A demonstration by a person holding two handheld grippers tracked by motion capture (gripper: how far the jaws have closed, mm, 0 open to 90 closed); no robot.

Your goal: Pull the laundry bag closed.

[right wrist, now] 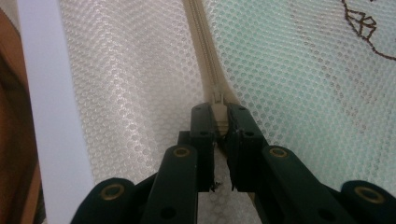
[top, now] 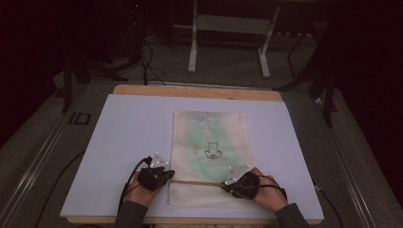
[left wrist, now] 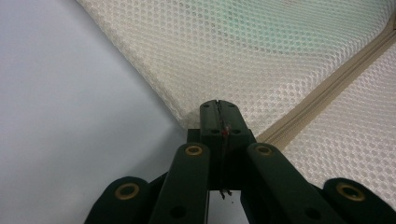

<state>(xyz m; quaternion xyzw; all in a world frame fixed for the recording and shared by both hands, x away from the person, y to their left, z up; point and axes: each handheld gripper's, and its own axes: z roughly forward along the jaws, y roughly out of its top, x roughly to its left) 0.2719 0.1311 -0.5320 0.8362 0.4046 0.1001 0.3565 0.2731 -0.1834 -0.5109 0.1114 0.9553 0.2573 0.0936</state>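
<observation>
A cream mesh bag [top: 209, 137] lies flat on the white board, with something pale green showing through the mesh and a small dark drawing [top: 212, 151] on it. A beige zipper [top: 197, 182] runs across its near end. My left gripper [top: 166, 175] is at the bag's left edge, beside the zipper's end. In the left gripper view the jaws of the left gripper [left wrist: 218, 108] are pressed together on the rim of the mesh bag [left wrist: 261, 56], just beside the zipper [left wrist: 327, 91]. My right gripper [top: 227, 185] sits further right along the zipper. In the right gripper view the right gripper [right wrist: 219, 114] pinches the zipper pull [right wrist: 218, 95].
The white board [top: 123, 142] rests on a wooden table [top: 190, 91], whose near edge is close under both hands. Beyond the table, white frame legs [top: 192, 47] stand on a dark floor, and cables [top: 149, 61] trail across it. Bare board lies left and right of the bag.
</observation>
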